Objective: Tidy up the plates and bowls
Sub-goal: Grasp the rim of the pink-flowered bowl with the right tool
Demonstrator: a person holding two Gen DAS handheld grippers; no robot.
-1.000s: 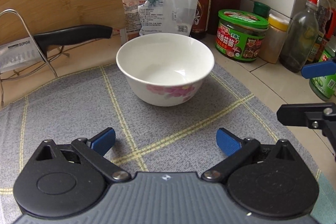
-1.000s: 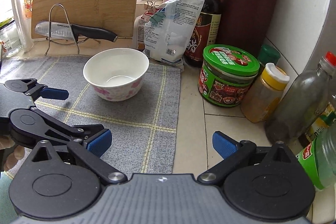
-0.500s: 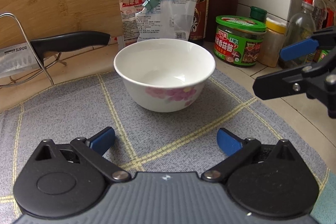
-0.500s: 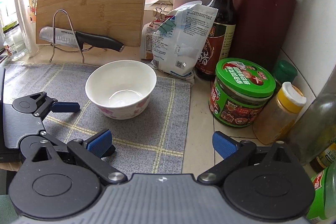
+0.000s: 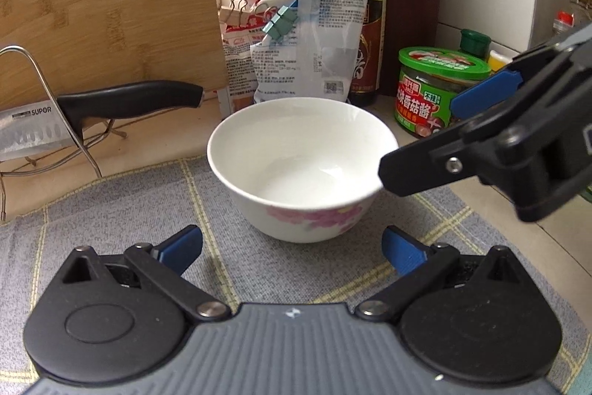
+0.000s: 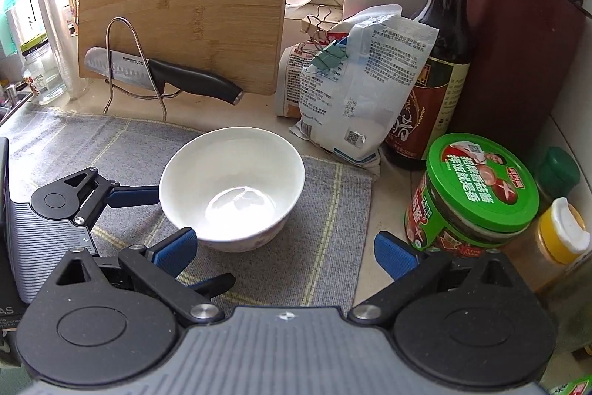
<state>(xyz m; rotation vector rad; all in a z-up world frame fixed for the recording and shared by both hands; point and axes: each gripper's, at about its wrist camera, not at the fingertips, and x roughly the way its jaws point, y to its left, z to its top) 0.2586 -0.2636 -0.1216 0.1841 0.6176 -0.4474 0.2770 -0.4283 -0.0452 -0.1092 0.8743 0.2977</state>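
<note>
The left hand-held gripper point(image 5: 292, 245) is low over the grey mat point(image 5: 111, 221), its blue fingers spread wide with nothing between them. It faces the white bowl with pink flowers point(image 5: 301, 165), which stands upright and empty on the mat just in front, so I judge it is lined up to take the bowl from this side. The right hand-held gripper point(image 6: 285, 248) is also spread and empty. It looks down at the same bowl point(image 6: 233, 187) from the other side, with one finger near the rim; touching or not, I cannot tell. Behind the bowl, clipped bags point(image 6: 355, 87) and a dark sauce bottle point(image 6: 440, 62) stand on the worktop point(image 6: 236, 110), and beside them a green-lidded jar point(image 6: 477, 191), so the way out is probably upward
</note>
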